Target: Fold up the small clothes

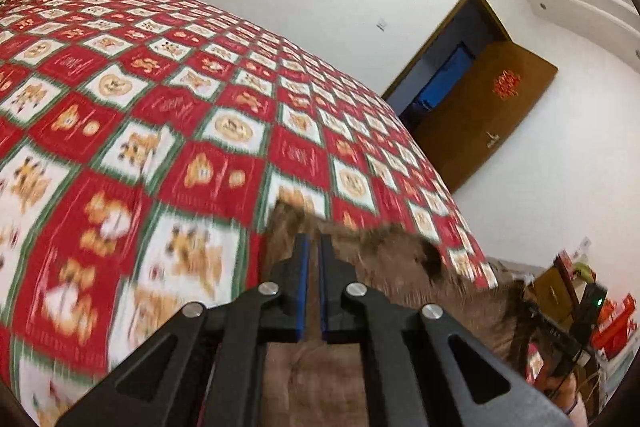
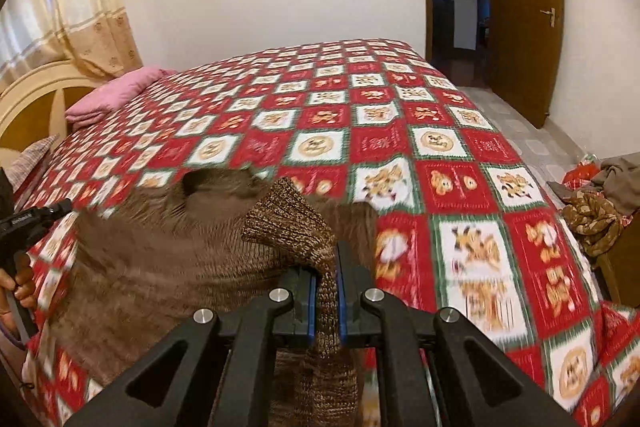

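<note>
I have the brown knit garment [image 2: 168, 267] spread over the near part of the patchwork bedspread [image 2: 400, 131]; my right gripper [image 2: 325, 267] is clamped on its ribbed cuff, and my left gripper [image 1: 313, 259] is closed on its other edge

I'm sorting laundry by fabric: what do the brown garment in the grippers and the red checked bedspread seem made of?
Brown knitted garment: likely a wool or acrylic knit, matte; chunky flecked ribbing shows at the right gripper. Red checked bedspread: apparently thin printed woven cloth, matte, lying flat; motion blur leaves the fibre open.
</note>
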Demonstrator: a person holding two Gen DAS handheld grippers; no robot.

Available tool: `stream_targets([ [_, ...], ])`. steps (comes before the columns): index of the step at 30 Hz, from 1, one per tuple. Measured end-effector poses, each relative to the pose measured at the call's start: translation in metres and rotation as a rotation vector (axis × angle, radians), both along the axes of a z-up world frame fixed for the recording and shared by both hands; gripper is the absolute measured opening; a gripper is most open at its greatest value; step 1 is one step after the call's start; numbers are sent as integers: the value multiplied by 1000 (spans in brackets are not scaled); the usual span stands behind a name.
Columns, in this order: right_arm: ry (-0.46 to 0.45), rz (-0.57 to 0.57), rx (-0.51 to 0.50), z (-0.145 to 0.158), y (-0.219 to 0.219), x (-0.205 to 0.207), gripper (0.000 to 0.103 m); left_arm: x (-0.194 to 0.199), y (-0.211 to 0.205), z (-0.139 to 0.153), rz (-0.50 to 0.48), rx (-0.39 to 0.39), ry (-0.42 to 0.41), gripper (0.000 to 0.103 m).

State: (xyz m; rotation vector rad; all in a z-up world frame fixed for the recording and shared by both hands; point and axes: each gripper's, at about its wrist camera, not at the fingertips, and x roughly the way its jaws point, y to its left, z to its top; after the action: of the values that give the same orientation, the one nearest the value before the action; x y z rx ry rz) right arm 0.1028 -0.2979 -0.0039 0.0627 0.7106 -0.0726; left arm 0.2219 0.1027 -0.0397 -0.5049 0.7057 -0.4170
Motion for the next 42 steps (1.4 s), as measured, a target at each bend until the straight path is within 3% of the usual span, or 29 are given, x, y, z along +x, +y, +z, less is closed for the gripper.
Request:
stream_targets([
  [3,11,-18,18,-11,-11,31,7,26,-5,-3,4,3,16,4],
  [8,75,-10,-13,-30,-12,47,7,29,-21,-3,-165,125,16,9],
  [10,62,6,-43,-30,-6,39,7,15,-28,-7,-243,226,-1,30],
  [11,56,13,-50,-29,-5,35,7,10,-30,-9,-254,254,-10,39],
  [12,53,18,-49,-28,-4,33,7,3,-31,-13,-261,269,-16,54],
  [13,50,22,-44,-28,-3,31,7,0,-31,-16,-271,268,-16,59],
  [19,45,26,-28,-29,0,24,7,-7,-42,-37,-288,267,23,59],
  [23,55,20,-27,-30,-1,21,7,-10,-52,-43,-282,327,12,52],
  [24,56,18,-25,-31,-2,21,7,-10,-52,-41,-269,338,7,40],
  [25,57,15,-25,-31,-3,20,7,-12,-50,-39,-251,338,-7,22],
  [28,60,10,-15,-33,-4,19,7,-15,-42,-35,-224,313,-33,10],
  [36,72,5,-2,-41,-6,16,7,-32,-52,-26,-234,393,-128,8],
  [42,76,1,11,-43,-9,16,7,-34,-66,-31,-298,441,-127,9],
])
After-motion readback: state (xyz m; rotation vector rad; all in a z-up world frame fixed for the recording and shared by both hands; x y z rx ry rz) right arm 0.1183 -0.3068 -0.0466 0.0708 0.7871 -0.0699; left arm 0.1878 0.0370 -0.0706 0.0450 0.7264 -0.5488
